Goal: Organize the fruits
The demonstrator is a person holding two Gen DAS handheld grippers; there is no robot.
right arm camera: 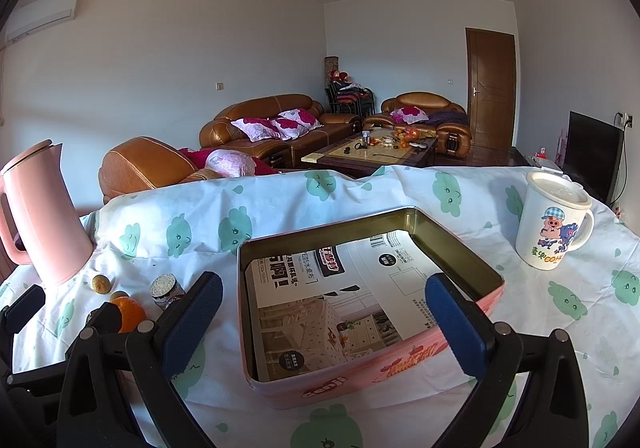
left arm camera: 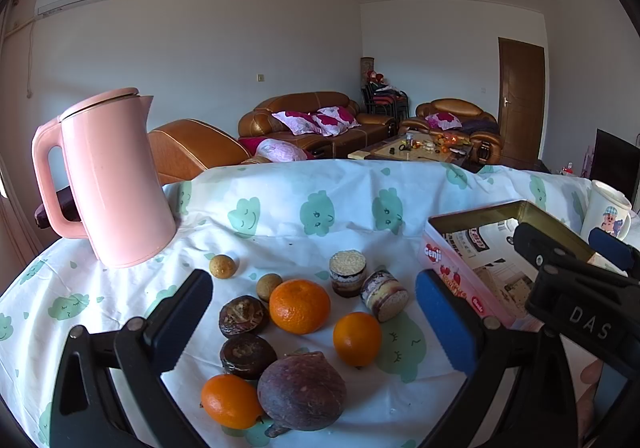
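In the left wrist view, fruits lie on the cloud-print cloth: three oranges (left arm camera: 299, 306), two dark brown water chestnuts (left arm camera: 243, 316), a purple round fruit (left arm camera: 302, 391) and two small tan longans (left arm camera: 222, 266). Two small layered cakes (left arm camera: 347, 273) lie behind them. My left gripper (left arm camera: 316, 312) is open and empty, above the fruits. A pink tin box (right arm camera: 460, 272) with printed paper inside stands to the right. My right gripper (right arm camera: 324, 322) is open and empty, over the tin's near side; it also shows in the left wrist view (left arm camera: 580, 272).
A pink kettle (left arm camera: 108, 180) stands at the back left of the table. A white cartoon mug (right arm camera: 554, 222) with a lid stands at the back right. The table's far edge drops toward sofas and a coffee table.
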